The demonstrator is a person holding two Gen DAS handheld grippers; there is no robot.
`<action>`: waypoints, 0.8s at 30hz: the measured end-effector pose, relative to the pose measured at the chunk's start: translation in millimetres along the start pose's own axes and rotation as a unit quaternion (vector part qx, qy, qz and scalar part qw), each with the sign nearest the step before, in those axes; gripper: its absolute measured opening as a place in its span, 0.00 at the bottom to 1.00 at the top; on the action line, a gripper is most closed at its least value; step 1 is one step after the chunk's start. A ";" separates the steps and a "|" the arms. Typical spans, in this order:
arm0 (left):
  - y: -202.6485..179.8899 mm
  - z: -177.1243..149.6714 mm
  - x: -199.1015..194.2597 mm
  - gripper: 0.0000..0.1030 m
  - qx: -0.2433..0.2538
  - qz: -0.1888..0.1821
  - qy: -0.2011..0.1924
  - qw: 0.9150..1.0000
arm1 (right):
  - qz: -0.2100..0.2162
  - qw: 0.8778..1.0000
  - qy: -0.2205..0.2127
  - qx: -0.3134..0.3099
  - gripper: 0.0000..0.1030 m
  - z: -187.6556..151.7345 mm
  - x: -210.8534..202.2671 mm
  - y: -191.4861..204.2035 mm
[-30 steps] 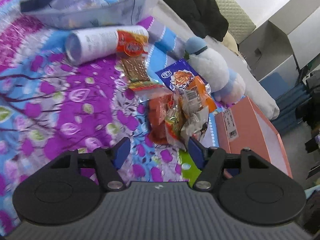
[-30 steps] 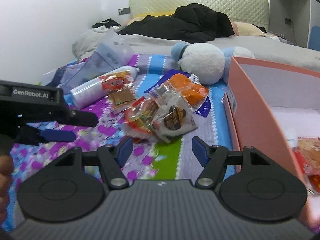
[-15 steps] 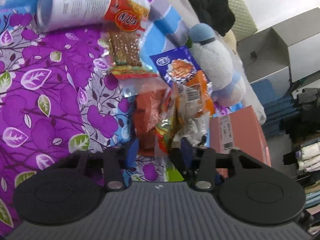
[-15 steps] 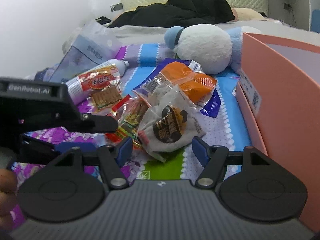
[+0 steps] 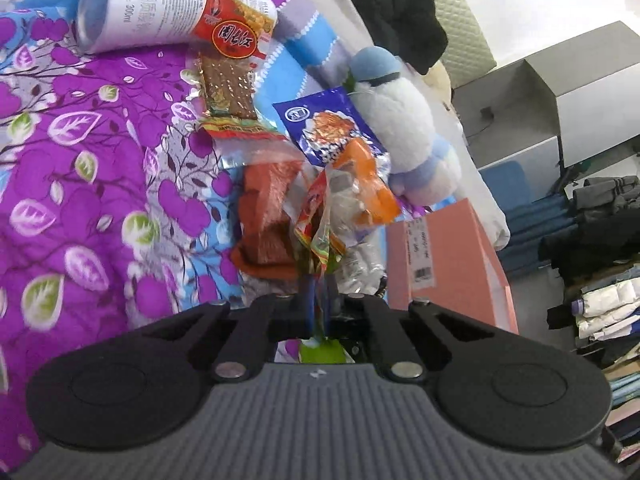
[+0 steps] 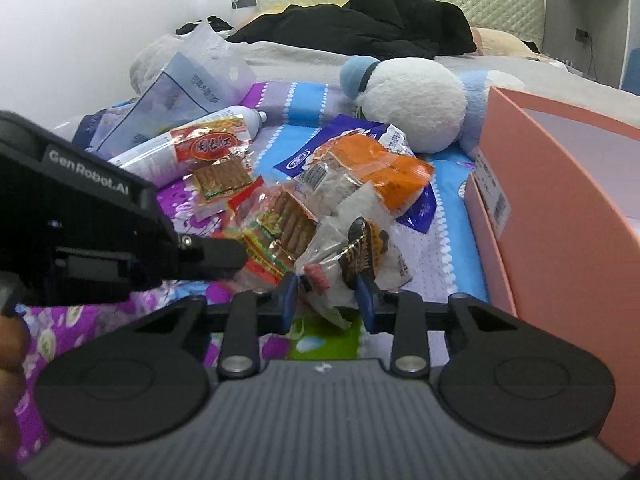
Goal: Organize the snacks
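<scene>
A heap of snack packets lies on the flowered bedspread [image 5: 100, 168]. My left gripper [image 5: 318, 300] is shut on the near edge of a red, yellow and green packet [image 5: 316, 224], which stands up from the heap. In the right wrist view the left gripper [image 6: 240, 254] comes in from the left onto that same packet [image 6: 280, 232]. My right gripper [image 6: 328, 304] is closing around a clear white packet with a brown label [image 6: 356, 256]. This packet's lower corner sits between the jaws, and the pads do not clearly press it. An orange packet [image 6: 384, 168] and a blue packet [image 5: 324, 128] lie behind.
A pink open box [image 6: 560, 208] stands at the right, close to the heap. A white and blue plush toy [image 6: 416, 96] lies behind the snacks. A white bottle [image 5: 160, 12] and another red packet [image 5: 228, 76] lie at the left. Dark clothes [image 6: 380, 20] cover the bed's far end.
Both grippers moved forward and down into the heap. The left jaws went from wide open to shut on the packet's edge. The right jaws narrowed around the white packet.
</scene>
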State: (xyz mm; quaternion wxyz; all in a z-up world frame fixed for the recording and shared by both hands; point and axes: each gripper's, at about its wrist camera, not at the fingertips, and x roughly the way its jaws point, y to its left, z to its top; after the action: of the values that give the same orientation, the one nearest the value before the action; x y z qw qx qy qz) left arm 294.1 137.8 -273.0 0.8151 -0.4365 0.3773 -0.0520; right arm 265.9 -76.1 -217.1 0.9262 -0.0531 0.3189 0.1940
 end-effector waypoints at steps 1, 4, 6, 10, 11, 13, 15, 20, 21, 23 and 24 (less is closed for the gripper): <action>-1.8 -3.5 -4.6 0.04 0.001 0.001 0.001 1.000 | 0.000 1.000 0.000 -0.001 0.33 -1.3 -4.8 0.5; -5.2 -15.4 -20.7 0.04 0.006 0.002 0.001 1.000 | -0.001 1.000 0.001 -0.007 0.32 -6.6 -22.7 1.7; -4.6 -24.1 -33.5 0.04 0.007 0.004 0.000 1.000 | -0.002 1.000 0.004 -0.014 0.31 -11.6 -34.4 3.6; -5.3 -40.6 -61.3 0.04 0.006 0.005 -0.005 1.000 | 0.005 1.000 0.016 -0.025 0.30 -21.4 -57.4 5.6; -6.9 -45.0 -69.1 0.04 0.010 0.005 -0.008 1.000 | 0.006 0.999 0.017 -0.030 0.29 -24.6 -64.1 6.6; -10.7 -52.1 -84.1 0.04 0.020 0.014 -0.014 1.000 | 0.008 0.999 0.021 -0.042 0.28 -31.1 -76.7 8.3; -13.3 -57.5 -100.0 0.04 0.022 0.017 -0.022 0.999 | 0.011 0.999 0.027 -0.045 0.28 -35.4 -87.1 7.8; -15.7 -77.8 -129.2 0.04 0.025 0.033 -0.025 0.999 | 0.015 0.997 0.043 -0.060 0.27 -47.7 -111.1 9.2; -16.0 -83.1 -134.7 0.04 0.030 0.036 -0.027 0.999 | 0.016 0.997 0.044 -0.065 0.27 -50.4 -116.3 10.2; -12.5 -93.8 -142.3 0.04 0.031 0.049 -0.025 0.998 | 0.016 0.996 0.045 -0.075 0.27 -56.4 -125.9 12.6; -9.0 -99.5 -144.7 0.04 0.027 0.052 -0.020 0.998 | 0.016 0.996 0.047 -0.078 0.27 -59.5 -129.5 13.4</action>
State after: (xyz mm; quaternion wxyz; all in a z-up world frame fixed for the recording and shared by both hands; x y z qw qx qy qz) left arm 127.8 125.4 -217.0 0.8357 -0.3950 0.3814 -0.0113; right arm 133.3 -119.2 -184.7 0.9001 -0.1289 0.3467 0.2302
